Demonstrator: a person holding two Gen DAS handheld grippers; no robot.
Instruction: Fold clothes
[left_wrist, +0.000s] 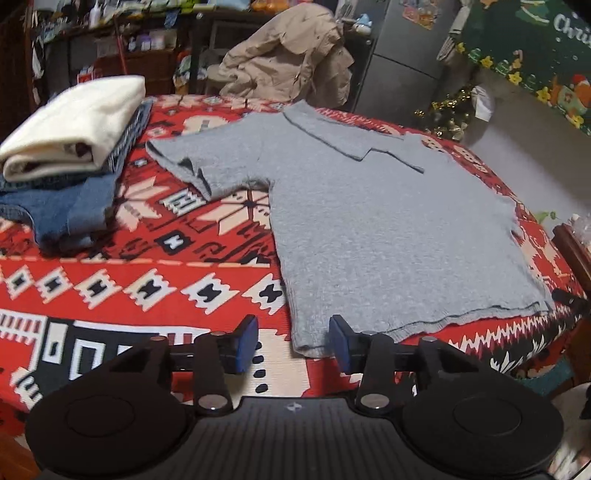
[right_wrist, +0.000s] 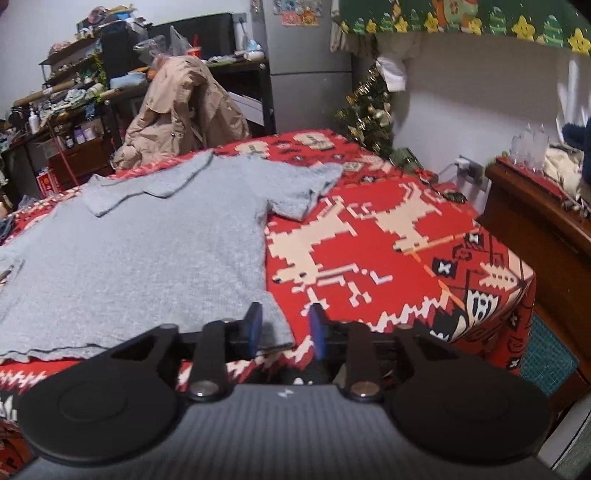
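Grey shirt (left_wrist: 388, 229) flat on patterned red blanket (left_wrist: 147, 288).

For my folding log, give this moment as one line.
grey shirt: flat on cloth | left gripper: open at hem corner | right gripper: open at hem corner

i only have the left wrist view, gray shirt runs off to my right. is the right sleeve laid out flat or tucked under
Observer: Laid out. In the right wrist view the gray shirt has its right sleeve spread on the red blanket, not tucked.
Operator: where's the right gripper
Observer: The right gripper is at the shirt's near right hem corner, jaws open, with the corner between them but not pinched.
Operator: anything on the blanket past that sleeve
Observer: Only bare patterned blanket there; a wooden cabinet stands beyond its right edge.
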